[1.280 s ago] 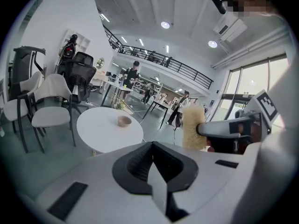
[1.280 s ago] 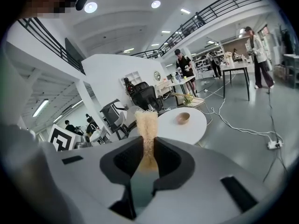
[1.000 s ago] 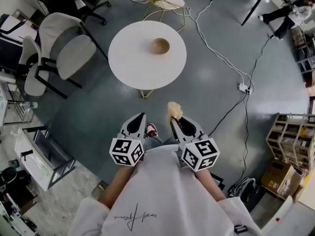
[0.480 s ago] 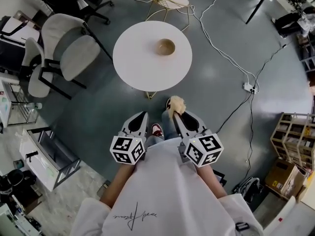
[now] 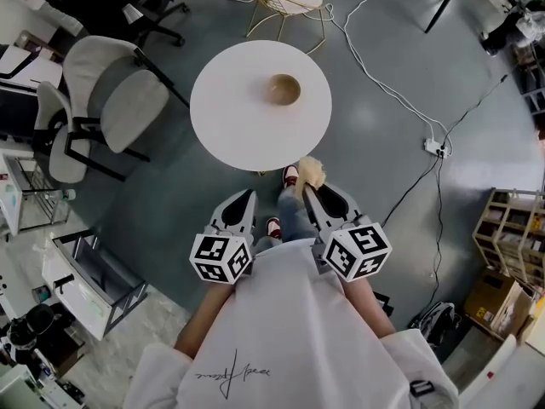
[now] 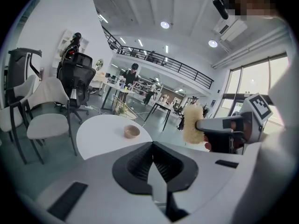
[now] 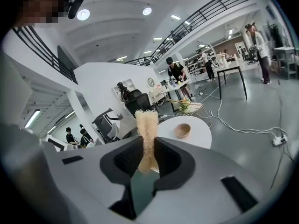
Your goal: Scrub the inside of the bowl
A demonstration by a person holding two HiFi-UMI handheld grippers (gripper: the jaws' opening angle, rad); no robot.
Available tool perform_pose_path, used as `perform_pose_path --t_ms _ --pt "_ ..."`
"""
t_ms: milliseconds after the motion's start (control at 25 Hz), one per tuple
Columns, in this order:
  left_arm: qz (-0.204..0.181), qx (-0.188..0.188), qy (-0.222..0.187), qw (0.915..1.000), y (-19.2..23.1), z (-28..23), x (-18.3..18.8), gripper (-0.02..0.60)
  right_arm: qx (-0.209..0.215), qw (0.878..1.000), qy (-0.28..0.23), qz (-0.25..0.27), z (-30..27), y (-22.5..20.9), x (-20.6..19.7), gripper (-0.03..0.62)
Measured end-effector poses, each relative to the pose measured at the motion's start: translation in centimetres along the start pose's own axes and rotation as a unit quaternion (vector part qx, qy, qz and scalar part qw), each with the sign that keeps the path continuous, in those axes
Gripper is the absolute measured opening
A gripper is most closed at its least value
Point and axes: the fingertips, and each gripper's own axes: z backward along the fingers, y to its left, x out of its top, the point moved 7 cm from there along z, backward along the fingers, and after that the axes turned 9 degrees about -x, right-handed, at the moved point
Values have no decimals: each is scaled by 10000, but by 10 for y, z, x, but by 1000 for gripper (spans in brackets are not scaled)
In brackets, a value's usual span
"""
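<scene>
1. Bowl: small, tan, upright, on round white table, a little off-centre toward the far side. Nothing else seen on the tabletop. Interior too small in every view to tell clean from dirty.
2. R gripper: jaws pinch a pale, fibrous scrubber. Right gripper view shows the scrubber upright betw. the jaws, squeezed from both sides, with its upper part sticking out well past the tips.
3. L gripper: jaws pressed together, nothing betw. them, i.e. empty. Left gripper view shows the bowl and table ahead, beyond the tips.
4. Position: both grippers sit close to the person's torso, side by side, over bare grey floor. Both are well apart from table and bowl. A shoe shows on the floor betw. the grippers and the table, near the table's edge.
5. Done (judged): scrubbing tool is in hand, and bowl is set out and unobstructed.
6. Left (judged): nearly all of it. Reach the table, bring the scrubber down into the bowl, and rub round the inner wall and bottom. No scrubber–bowl contact as yet.
7. Note (judged): the bowl looks light and stands loose, so the L gripper prob. has to open and steady the rim, else the bowl may slide during scrubbing.
</scene>
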Motion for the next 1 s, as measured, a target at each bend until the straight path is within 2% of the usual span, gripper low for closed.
perform_pose_path --t_ms 520,720,1000 --pt "70 53 249 9997 27 -64 42 6 53 9994 330 -26 -66 -31 35 84" --pt "-208 218 474 9984 37 -82 54 6 204 9991 364 19 -90 -37 50 84" --pt "35 295 383 9988 44 -113 70 6 363 9985 405 22 -114 -58 71 84"
